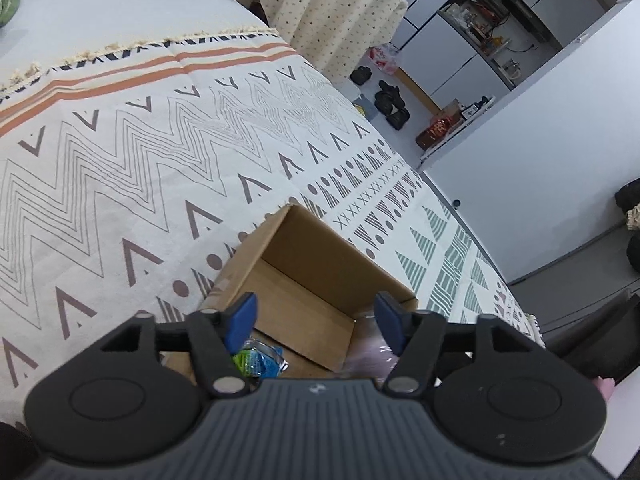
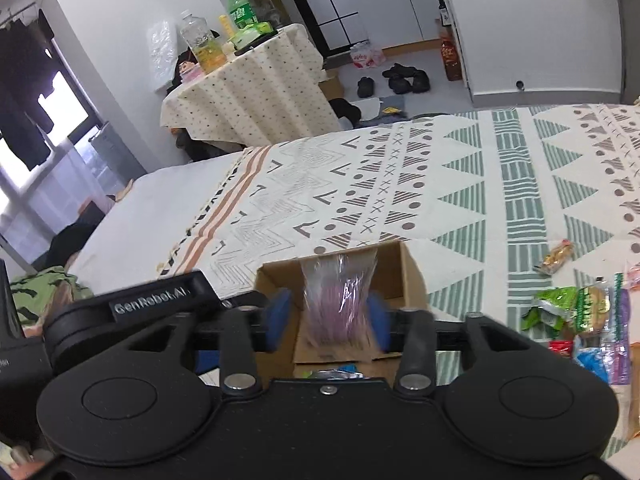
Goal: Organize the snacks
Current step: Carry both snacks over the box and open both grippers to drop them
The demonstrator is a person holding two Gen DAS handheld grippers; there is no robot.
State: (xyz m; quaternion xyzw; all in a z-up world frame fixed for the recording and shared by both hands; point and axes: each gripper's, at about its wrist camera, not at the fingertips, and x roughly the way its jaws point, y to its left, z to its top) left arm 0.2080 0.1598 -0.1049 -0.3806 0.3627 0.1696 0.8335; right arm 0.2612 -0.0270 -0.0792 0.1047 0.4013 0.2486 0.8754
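Note:
An open cardboard box [image 1: 304,252] stands on the patterned cloth. My left gripper [image 1: 316,322] hangs over the box's near end, open, with nothing between its blue pads. Below it, inside the box, lies a green and blue snack packet [image 1: 256,360]. A clear pink packet [image 1: 368,348] shows at the box's right. In the right wrist view the same box [image 2: 404,276] is straight ahead. My right gripper [image 2: 328,314] is open over it, with the blurred pink packet [image 2: 340,300] hanging between the pads; a gap shows on its left side.
Loose snacks lie on the cloth to the right: an orange packet [image 2: 556,258], a green packet [image 2: 552,308] and a mixed pile [image 2: 600,332]. The left gripper's black housing [image 2: 152,300] sits close on the left. A round table [image 2: 248,96] with bottles stands behind the bed.

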